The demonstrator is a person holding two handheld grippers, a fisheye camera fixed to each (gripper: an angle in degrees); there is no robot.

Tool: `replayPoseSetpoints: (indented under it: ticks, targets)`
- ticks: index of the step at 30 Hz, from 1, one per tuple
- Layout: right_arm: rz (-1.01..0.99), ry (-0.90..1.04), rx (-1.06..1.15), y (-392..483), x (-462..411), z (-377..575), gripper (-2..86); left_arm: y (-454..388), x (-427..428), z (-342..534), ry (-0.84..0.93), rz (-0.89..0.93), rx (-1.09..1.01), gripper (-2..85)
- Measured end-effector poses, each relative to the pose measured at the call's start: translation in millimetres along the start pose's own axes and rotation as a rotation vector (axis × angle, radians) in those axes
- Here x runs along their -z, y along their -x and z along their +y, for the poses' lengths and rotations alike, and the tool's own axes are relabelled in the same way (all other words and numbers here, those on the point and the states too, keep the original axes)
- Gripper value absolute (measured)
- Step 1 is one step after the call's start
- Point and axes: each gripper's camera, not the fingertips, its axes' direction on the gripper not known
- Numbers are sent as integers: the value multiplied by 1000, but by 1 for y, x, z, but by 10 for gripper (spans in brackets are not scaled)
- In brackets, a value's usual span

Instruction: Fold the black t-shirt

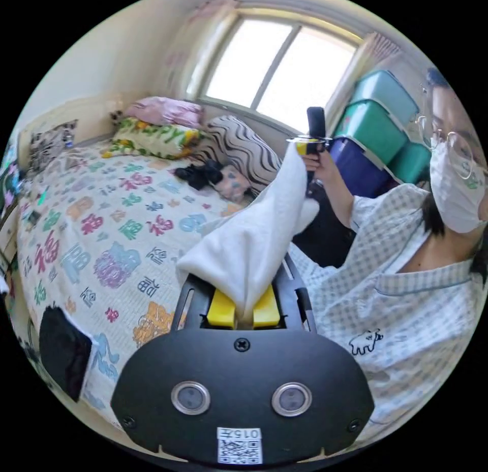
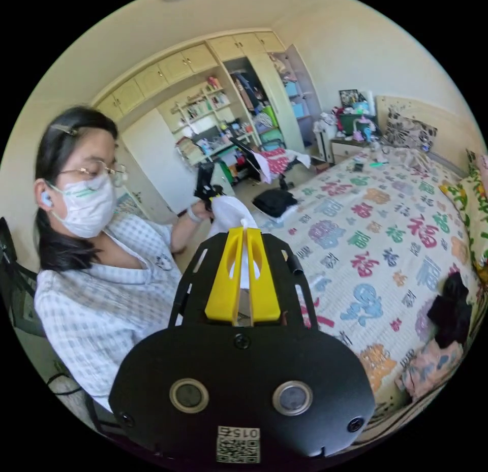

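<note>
The bed point(image 1: 91, 228), spread with a cream cover printed in large coloured characters, takes up most of the room behind the person. A folded black t-shirt point(image 2: 275, 201) lies flat near the bed's edge in the right gripper view; in the left gripper view a dark folded garment, which may be the same one, lies at the bed's corner point(image 1: 63, 351). Its neck and long axis cannot be made out.

A white soft cloth point(image 1: 254, 238) is held taut in the air between the two grippers, its long axis running from one to the other. The left gripper point(image 1: 243, 312) has its yellow jaws clenched on one end of it. The right gripper point(image 2: 243, 284) has its yellow jaws pressed together on the other end.

A small heap of dark clothes point(image 2: 450, 309) lies near the striped pillow point(image 1: 239, 147).
</note>
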Motion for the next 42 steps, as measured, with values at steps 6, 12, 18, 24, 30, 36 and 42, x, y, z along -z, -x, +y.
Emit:
replayPoseSetpoints:
  ticks: [6,12,18,24,30,36,42]
  targets:
    - [34,-113,-150,-22,38,22,-2,3,-91,-63,317,-17,-38,-4]
    - [152,-166,-27,26,97,-3,-3,-25,-142,-95,558,-248,-151,-7]
    - [277,-267,22,74,153,-9,-1,-26,-146,-95,415,-435,-69,-9]
    - [311,-277,2,97,165,-3,0,-37,-153,-100,229,-490,-58,-9]
    - [480,-197,-167,45,152,-8,6,-2,-223,-110,230,-597,-26,-9]
    - [533,89,-556,-112,74,25,44,87,-334,-93,161,-808,180,-4]
    - [186,417,-189,-45,-60,86,74,23,-425,17,203,-274,-18,38]
